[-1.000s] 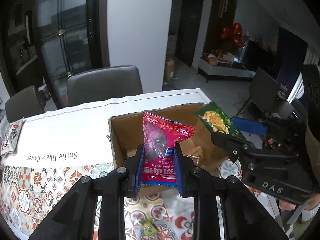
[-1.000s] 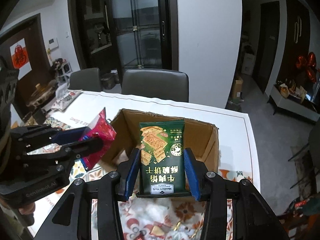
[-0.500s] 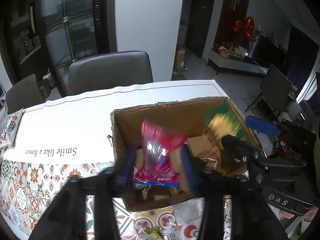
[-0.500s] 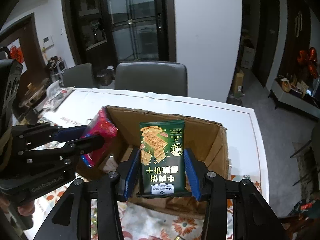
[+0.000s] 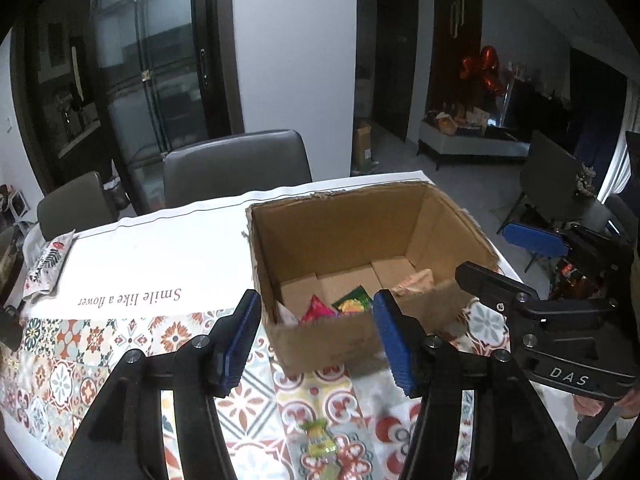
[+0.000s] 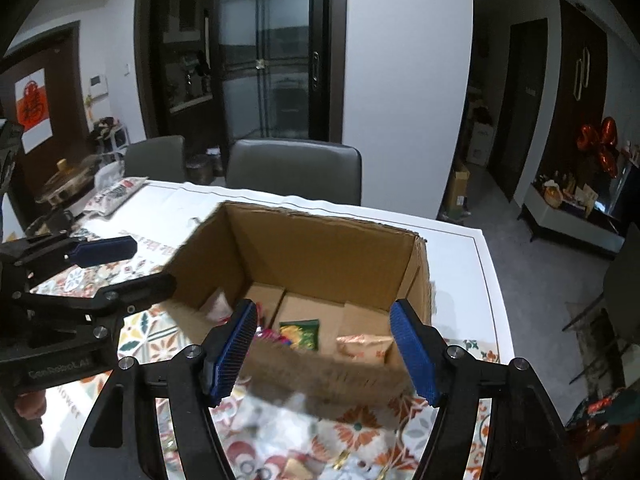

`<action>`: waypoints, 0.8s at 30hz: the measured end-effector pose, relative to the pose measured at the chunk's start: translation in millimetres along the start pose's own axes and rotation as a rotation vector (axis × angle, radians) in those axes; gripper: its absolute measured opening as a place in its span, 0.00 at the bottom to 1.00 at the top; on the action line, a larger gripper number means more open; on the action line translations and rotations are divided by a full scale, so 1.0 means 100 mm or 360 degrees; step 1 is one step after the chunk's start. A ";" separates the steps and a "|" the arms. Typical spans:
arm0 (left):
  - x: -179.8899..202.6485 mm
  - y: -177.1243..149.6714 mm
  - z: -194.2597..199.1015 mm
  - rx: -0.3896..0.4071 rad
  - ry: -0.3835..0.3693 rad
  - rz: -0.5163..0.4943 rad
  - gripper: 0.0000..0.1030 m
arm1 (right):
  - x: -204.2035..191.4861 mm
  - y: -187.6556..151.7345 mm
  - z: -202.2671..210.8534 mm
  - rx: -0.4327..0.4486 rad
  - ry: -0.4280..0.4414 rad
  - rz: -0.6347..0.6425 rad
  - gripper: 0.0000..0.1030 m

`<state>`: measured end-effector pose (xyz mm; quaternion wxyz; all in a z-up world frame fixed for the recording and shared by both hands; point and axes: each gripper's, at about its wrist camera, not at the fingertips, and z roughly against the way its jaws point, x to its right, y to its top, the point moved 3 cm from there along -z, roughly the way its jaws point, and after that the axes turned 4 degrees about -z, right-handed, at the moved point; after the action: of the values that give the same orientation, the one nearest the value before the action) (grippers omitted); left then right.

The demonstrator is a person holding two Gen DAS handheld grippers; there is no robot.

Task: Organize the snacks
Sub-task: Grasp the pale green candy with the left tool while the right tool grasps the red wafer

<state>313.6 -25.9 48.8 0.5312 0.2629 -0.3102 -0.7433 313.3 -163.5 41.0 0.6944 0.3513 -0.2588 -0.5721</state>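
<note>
Both the left tongs (image 5: pixel 316 338) and right tongs (image 6: pixel 322 350) have just opened wide, empty. Risk: sweeping either low could nudge the cardboard box (image 6: pixel 332 248) across the worktop (image 5: pixel 132 252).

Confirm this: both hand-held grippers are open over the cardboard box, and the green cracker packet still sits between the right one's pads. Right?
Not quite. The right wrist view shows the right hand-held gripper empty; the green cracker packet lies inside the cardboard box. The left hand-held gripper is open too.

Snack packets (image 5: pixel 352 305) — inside cardboard box (image 5: pixel 360 220)
</note>
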 end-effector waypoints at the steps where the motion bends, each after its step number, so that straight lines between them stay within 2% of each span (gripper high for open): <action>1: 0.01 -0.03 0.06 0.0019 -0.0009 0.0002 0.56 | -0.03 -0.03 0.07 0.0016 0.0018 -0.0002 0.68; 8: 0.10 -0.28 0.41 0.0084 -0.0014 -0.0052 0.58 | -0.23 -0.28 0.41 0.0063 0.0093 0.0022 0.68; 14: 0.18 -0.61 0.58 0.0070 -0.0034 -0.0076 0.59 | -0.33 -0.54 0.58 0.0089 0.0095 0.0022 0.68; 21: 0.23 -0.90 0.63 0.0038 -0.0064 -0.0054 0.59 | -0.41 -0.95 0.61 0.0015 0.0135 -0.0015 0.67; 24: 0.26 -1.03 0.61 0.0010 -0.0069 -0.0054 0.59 | -0.39 -1.13 0.53 -0.0063 0.0164 -0.0074 0.67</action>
<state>197.1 -14.9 12.1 0.5108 0.2538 -0.3194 -0.7567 195.2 -146.9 -12.8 0.7002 0.3725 -0.2031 -0.5742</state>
